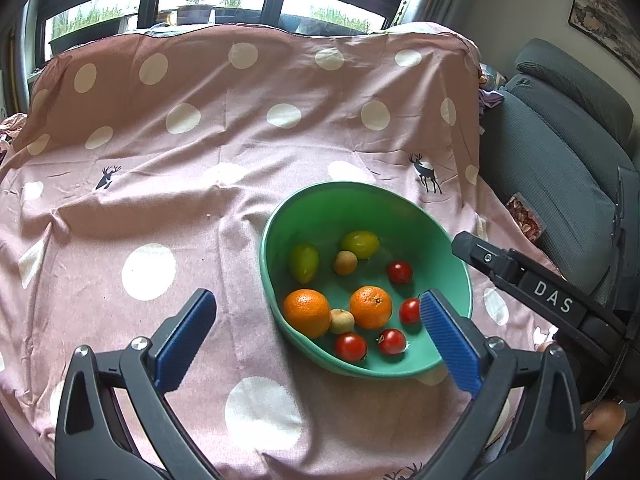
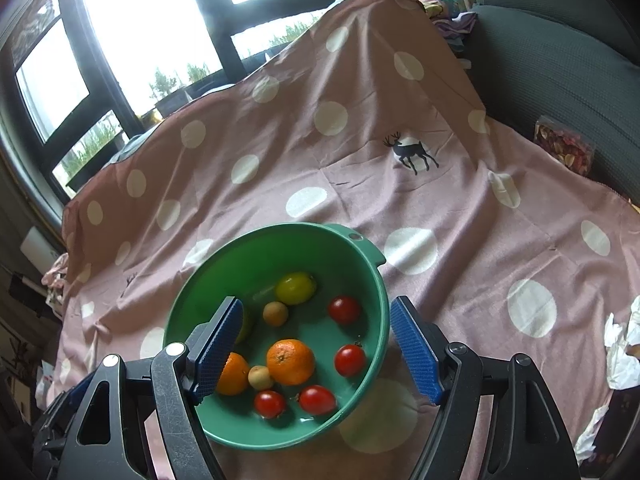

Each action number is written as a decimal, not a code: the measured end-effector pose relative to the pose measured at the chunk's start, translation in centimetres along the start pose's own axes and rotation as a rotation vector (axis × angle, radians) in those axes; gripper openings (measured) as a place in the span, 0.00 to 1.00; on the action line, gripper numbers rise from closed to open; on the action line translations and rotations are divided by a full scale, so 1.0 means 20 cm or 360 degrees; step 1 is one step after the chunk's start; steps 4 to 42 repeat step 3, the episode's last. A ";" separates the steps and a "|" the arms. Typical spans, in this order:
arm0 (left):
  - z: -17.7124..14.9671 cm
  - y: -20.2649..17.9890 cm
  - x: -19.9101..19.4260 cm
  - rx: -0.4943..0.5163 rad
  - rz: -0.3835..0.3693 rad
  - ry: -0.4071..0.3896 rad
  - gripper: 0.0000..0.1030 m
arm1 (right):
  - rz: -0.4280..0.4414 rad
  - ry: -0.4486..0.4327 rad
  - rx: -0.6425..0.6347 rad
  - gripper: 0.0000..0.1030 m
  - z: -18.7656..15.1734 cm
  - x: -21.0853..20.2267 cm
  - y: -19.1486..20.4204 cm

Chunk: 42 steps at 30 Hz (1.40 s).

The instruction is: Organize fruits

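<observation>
Fruit in a green bowl (image 1: 320, 208) on a pink dotted cloth (image 1: 200, 140); both views, read L to R.

Left-wrist view: left gripper (image 1: 316, 320) at bottom, fingers wide apart, nothing between the pads; L pad over bare cloth, R pad just inside the bowl's right rim, next to a tomato (image 1: 409, 311). Bowl sits lower centre-right of frame. Contents L to R: green lemon (image 1: 304, 262), orange (image 1: 307, 313), small tan fruit (image 1: 341, 321), second lemon (image 1: 360, 244), second orange (image 1: 371, 307), four tomatoes along the right and front. Right gripper's finger (image 1: 480, 254) enters at right edge, w/ a hand partly seen at lower right.

Right-wrist view: right gripper (image 2: 316, 348) at bottom, fingers wide apart & holding nothing; L pad hangs over the bowl's left side, R pad outside the right rim. Bowl lower centre, w/ a tab handle at upper right.

Handling (judged): oranges firm, light-to-medium, pebbly skin, good grip across the widest part. Lemons firm but smooth & oval; take across the short axis. Tomatoes thin-skinned, glossy, crush-prone, so close gently at mid-height. All round, so apt to roll. Bowl looks like light plastic, may slide on cloth; best taken by rim or handle.
</observation>
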<state>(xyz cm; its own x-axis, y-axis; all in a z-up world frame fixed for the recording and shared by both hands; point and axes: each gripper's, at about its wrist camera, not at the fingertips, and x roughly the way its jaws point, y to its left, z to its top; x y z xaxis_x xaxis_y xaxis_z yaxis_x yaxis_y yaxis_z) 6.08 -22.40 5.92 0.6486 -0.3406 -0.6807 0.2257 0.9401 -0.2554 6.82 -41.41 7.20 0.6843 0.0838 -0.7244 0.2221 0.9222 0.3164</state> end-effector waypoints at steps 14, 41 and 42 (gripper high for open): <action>-0.01 0.00 0.00 -0.0004 -0.0008 0.0007 0.99 | -0.0009 0.0001 0.0002 0.74 0.00 0.00 0.00; -0.01 0.00 0.00 -0.0004 -0.0008 0.0007 0.99 | -0.0009 0.0001 0.0002 0.74 0.00 0.00 0.00; -0.01 0.00 0.00 -0.0004 -0.0008 0.0007 0.99 | -0.0009 0.0001 0.0002 0.74 0.00 0.00 0.00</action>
